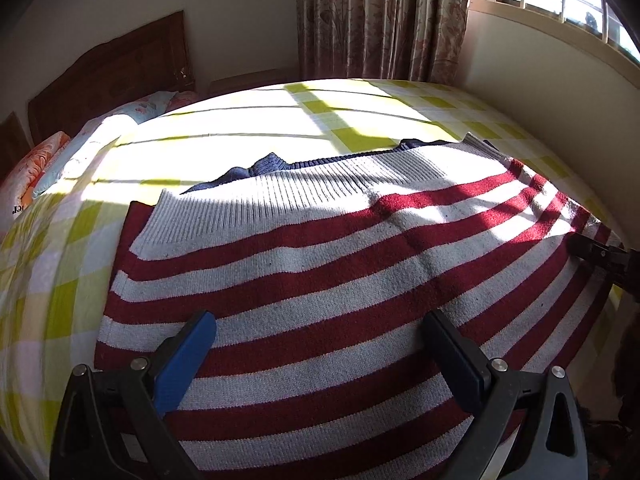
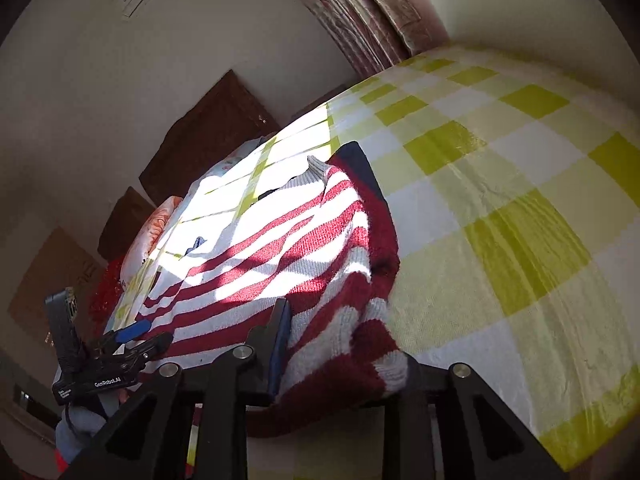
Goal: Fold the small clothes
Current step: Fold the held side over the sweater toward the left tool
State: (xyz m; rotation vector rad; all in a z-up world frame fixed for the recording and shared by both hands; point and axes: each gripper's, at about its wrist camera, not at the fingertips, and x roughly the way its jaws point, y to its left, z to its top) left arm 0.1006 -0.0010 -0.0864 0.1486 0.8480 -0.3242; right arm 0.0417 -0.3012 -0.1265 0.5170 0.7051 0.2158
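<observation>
Here, striped sweater (image 1: 320,280) lies beneath left gripper (image 1: 320,344); bunched in right gripper (image 2: 344,344).

Bed (image 1: 248,120) w/ yellow-white check sheet. Striped red-white sweater (image 1: 320,280) lies flat on it; pillows (image 1: 52,160) at headboard end.

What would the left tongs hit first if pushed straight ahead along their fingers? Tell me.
The left tongs stand open and point down at the striped sweater spread on the checked bedsheet. Pushed straight on, they would probably meet the sweater's red and white knit first, though the depth is hard to judge.
</observation>
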